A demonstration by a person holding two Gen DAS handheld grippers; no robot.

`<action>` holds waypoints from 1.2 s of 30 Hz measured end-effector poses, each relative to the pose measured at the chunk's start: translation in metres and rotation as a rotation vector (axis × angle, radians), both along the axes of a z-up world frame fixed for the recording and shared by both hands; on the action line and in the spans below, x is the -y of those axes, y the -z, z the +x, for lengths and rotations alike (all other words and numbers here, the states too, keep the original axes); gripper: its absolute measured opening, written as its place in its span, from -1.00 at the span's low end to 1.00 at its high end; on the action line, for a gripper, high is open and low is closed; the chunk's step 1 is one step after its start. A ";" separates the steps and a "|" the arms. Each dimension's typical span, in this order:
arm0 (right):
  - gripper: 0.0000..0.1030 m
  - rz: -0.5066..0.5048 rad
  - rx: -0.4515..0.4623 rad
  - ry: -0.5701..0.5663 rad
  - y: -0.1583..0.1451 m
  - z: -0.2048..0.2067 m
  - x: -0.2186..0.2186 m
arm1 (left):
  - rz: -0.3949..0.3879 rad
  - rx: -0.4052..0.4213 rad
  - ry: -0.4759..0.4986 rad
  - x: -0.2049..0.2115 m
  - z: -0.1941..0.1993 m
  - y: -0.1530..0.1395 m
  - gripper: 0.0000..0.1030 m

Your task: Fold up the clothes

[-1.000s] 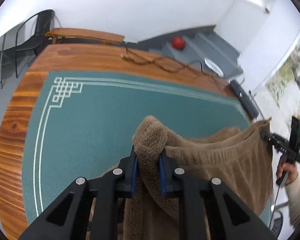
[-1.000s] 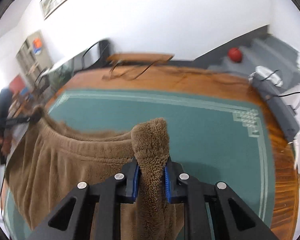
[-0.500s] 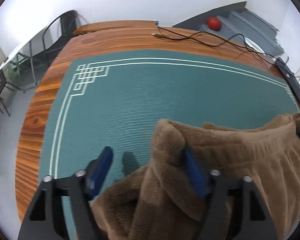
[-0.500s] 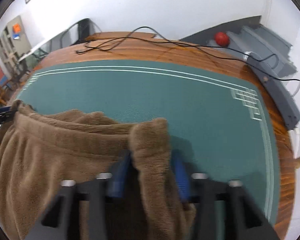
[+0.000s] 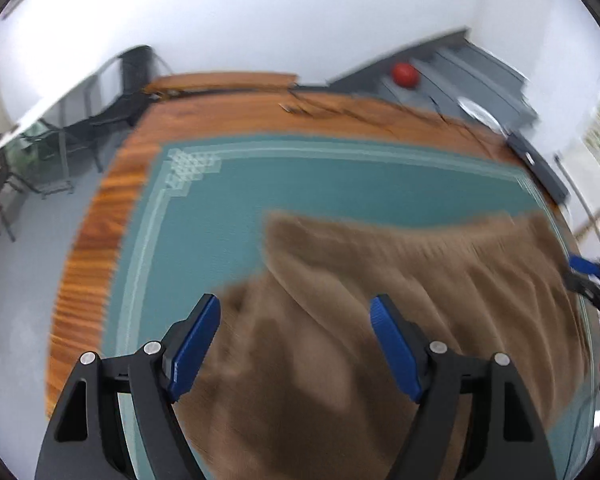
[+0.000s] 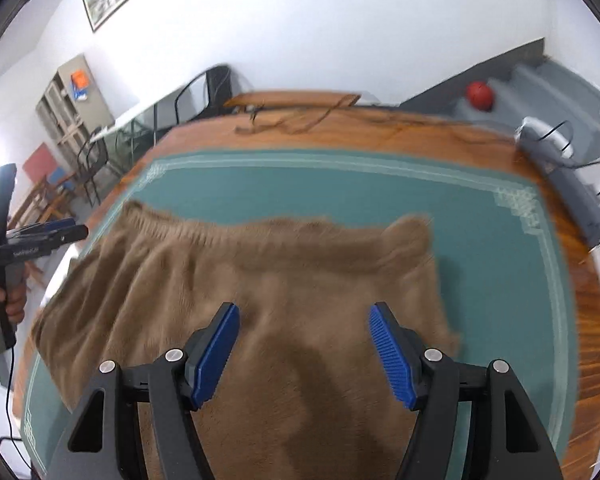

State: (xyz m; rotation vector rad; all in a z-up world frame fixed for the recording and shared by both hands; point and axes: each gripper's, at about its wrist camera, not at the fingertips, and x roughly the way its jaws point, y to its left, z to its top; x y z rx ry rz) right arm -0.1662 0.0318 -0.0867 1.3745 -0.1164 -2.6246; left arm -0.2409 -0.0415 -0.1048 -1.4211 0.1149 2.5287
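On a wooden table (image 6: 440, 132) covered by a green mat (image 6: 340, 188) with a pale line border lies a brown fleece garment (image 6: 260, 264) — it is spread flat across the mat, its ribbed waistband edge facing the far side of the table.

Seen from the left wrist camera, the left gripper (image 5: 296, 316) hovers over the near part of the garment (image 5: 400, 280). Its jaws, lined with blue pads, stand wide apart and have just been opening; the fabric lies beneath them, and neither pad presses on it. The picture is blurred by motion.

Seen from the right wrist camera, the right gripper (image 6: 304, 322) also hangs above the cloth with its blue-padded jaws spread — these too have just been opening, and nothing is pinched between them. The garment's right corner sits just beyond it.

Each camera catches the other gripper at the edge of its view: the right one at the far right of the left view (image 5: 596, 280), and the left one at the far left of the right view (image 6: 66, 232), held by a hand (image 6: 8, 300).

Past the table, a loose cable (image 6: 300, 120) lies on the wood, and a red ball (image 6: 480, 96) rests on grey steps (image 6: 540, 84).
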 end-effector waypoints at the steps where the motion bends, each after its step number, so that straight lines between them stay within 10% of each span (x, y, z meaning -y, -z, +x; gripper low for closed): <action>1: 0.34 0.009 0.033 0.007 0.011 -0.003 0.002 | -0.029 0.007 -0.003 -0.003 0.002 0.007 0.57; 12: 0.43 0.063 0.116 0.048 0.048 -0.017 -0.002 | -0.102 0.066 -0.092 0.016 0.001 0.050 0.66; 20: 0.45 -0.219 -0.007 0.205 -0.010 0.058 -0.060 | -0.070 0.017 -0.067 0.004 0.025 0.000 0.66; 36: 0.45 -0.717 0.151 0.594 0.071 0.187 -0.119 | 0.060 0.069 0.113 -0.096 0.084 -0.003 0.69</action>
